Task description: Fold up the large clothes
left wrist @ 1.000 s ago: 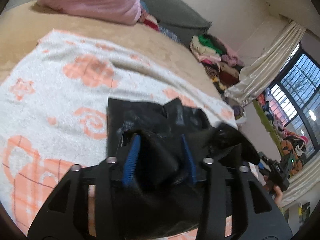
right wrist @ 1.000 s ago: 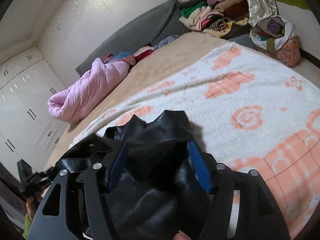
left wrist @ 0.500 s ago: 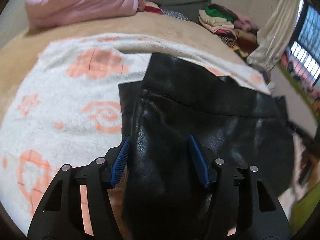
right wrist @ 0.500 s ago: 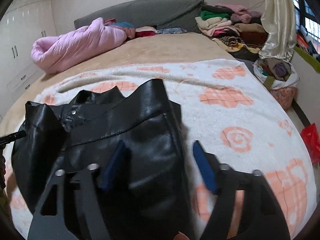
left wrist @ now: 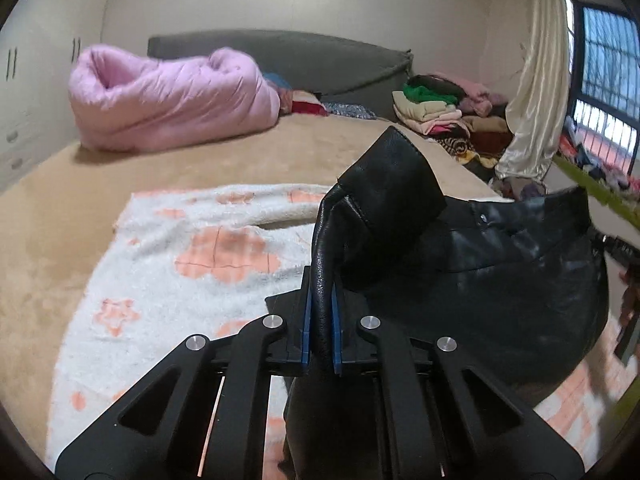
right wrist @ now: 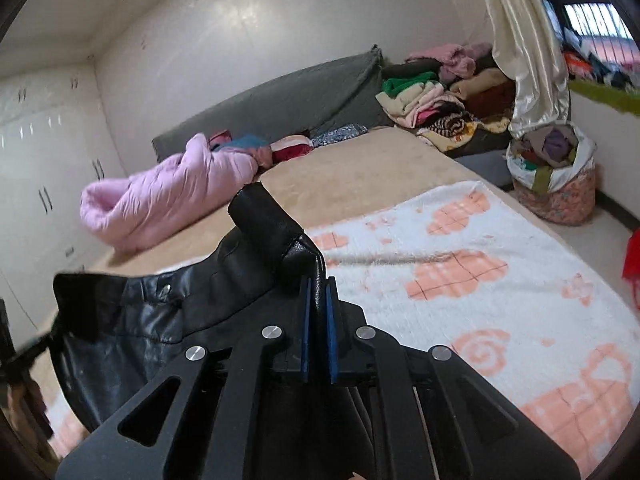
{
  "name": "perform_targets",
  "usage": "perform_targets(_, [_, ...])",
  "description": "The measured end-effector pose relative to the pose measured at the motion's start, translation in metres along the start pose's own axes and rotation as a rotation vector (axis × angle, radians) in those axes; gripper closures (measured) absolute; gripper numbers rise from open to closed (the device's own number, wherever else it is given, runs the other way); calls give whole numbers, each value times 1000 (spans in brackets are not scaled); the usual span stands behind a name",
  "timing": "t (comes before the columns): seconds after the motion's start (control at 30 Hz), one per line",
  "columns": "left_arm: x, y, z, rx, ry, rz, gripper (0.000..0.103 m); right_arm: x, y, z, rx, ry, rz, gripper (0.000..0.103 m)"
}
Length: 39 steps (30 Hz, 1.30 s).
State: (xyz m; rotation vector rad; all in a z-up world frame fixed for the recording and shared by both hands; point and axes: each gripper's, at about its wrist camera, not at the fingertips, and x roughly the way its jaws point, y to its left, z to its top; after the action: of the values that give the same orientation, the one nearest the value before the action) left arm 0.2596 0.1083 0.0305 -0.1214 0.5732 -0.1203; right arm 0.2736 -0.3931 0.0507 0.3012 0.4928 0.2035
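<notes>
A black leather garment (left wrist: 500, 276) hangs stretched between my two grippers above the bed. My left gripper (left wrist: 321, 300) is shut on one corner of its edge, the blue pads (left wrist: 306, 320) pinching the leather. My right gripper (right wrist: 318, 296) is shut on the other corner of the same garment (right wrist: 132, 332). A folded flap of leather sticks up past each pair of fingers. A snap button shows along the stretched edge. The garment's lower part hangs out of view.
A white blanket with orange patterns (left wrist: 180, 264) covers the tan bed (right wrist: 360, 176). A rolled pink duvet (left wrist: 168, 96) lies at the head by the grey headboard (left wrist: 288, 56). Stacked clothes (right wrist: 432, 96), a cream curtain (right wrist: 520, 48) and a full bag (right wrist: 552, 176) stand at the right.
Both grippers have closed on the black garment's edge and lifted it off the blanket. The garment now stretches between them, and both views tilted up toward the headboard.
</notes>
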Motion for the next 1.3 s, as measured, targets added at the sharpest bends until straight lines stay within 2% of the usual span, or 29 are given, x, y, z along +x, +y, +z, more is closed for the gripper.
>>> perform_targets(0.13, [42, 13, -11, -39, 80, 5, 101, 34, -8, -8, 21, 46, -27, 97])
perform_targets(0.27, [79, 23, -36, -80, 176, 27, 99, 77, -16, -32, 19, 153, -132, 97])
perform_targets(0.43, [88, 26, -49, -70, 205, 48, 92, 103, -31, -57, 60, 252, -172, 92])
perform_targets(0.6, [82, 24, -49, -63, 211, 74, 82, 101, -21, -58, 16, 280, -213, 85])
perform_targets(0.67, [82, 24, -46, -56, 212, 82, 76, 97, -16, -57, -8, 285, -215, 77])
perform_targets(0.7, [81, 22, -46, -47, 214, 89, 69, 95, -14, -57, -16, 289, -216, 65])
perform_targets(0.73, [80, 22, -45, -43, 216, 91, 58, 93, -13, -57, -16, 299, -214, 53])
perform_targets(0.8, [77, 20, -45, -43, 221, 82, 51, 88, -11, -56, -9, 303, -185, 50])
perform_targets(0.87, [74, 18, -44, -38, 223, 83, 45, 81, -8, -54, -7, 302, -170, 41])
perform_targets(0.9, [72, 16, -43, -32, 221, 81, 36, 77, -6, -53, -10, 301, -167, 36])
perform_targets(0.93, [69, 14, -43, -28, 215, 83, 28, 71, -4, -52, -14, 291, -160, 35])
perform_targets(0.97, [67, 13, -42, -23, 206, 88, 25, 67, -3, -52, -18, 286, -156, 33])
perform_targets(1.03, [62, 10, -39, -17, 198, 84, 21, 61, 1, -50, -29, 285, -156, 24])
perform_targets(1.13, [53, 7, -36, -16, 186, 70, 14, 49, 5, -48, -35, 270, -133, 20])
perform_targets(1.3, [42, 2, -33, -4, 179, 53, 12, 36, 1, -50, 2, 284, -93, 11])
